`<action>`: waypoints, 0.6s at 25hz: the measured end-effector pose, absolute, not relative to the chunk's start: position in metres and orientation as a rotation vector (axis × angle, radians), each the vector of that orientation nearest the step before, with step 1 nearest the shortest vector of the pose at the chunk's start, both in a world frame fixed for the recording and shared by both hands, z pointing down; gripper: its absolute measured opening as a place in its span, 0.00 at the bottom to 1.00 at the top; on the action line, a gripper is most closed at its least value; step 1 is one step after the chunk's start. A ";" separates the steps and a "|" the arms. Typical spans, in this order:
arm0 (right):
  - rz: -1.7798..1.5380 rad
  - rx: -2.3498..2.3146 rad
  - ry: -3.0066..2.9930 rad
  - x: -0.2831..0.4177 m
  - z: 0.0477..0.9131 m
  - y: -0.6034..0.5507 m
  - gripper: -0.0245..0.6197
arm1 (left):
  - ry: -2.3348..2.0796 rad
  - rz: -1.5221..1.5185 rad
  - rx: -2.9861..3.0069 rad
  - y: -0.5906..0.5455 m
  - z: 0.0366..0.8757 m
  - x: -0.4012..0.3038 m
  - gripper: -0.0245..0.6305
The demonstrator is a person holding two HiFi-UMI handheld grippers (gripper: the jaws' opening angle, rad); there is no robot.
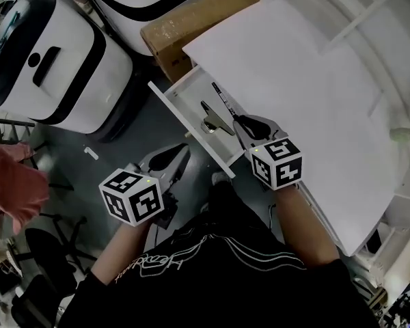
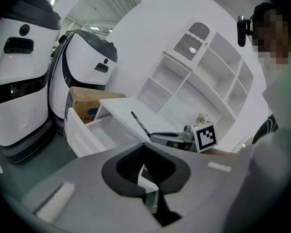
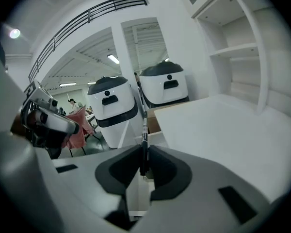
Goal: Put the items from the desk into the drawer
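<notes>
A white desk fills the right of the head view, with its drawer pulled open at the near left corner. A dark and metal item lies inside the drawer. My right gripper hangs over the drawer's right end, shut on a black pen that sticks out ahead of the jaws. The right gripper view shows the pen clamped upright between the pads. My left gripper is low in front of the drawer front, shut and empty. In the left gripper view the drawer lies ahead.
Two white machines with black bands stand on the floor left of the desk, and a cardboard box sits behind the drawer. White shelves rise at the desk's back. A chair base and pink cloth are at the far left.
</notes>
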State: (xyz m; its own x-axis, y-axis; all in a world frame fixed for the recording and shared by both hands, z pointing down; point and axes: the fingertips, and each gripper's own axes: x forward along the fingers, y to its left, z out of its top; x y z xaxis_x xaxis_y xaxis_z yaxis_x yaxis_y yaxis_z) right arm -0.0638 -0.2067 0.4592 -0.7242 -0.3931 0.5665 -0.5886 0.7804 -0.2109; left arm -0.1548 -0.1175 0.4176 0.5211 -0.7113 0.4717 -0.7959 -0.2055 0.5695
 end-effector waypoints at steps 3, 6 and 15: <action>0.506 0.642 -2.418 -0.082 0.486 -0.198 0.14 | -1.252 0.128 1.933 -0.115 0.422 -0.165 0.05; 0.492 0.586 -2.361 -0.096 0.513 -0.197 0.14 | -1.277 0.116 1.908 -0.114 0.424 -0.177 0.05; 0.481 0.540 -2.178 -0.114 0.595 -0.205 0.14 | -1.316 0.105 1.840 -0.113 0.439 -0.204 0.05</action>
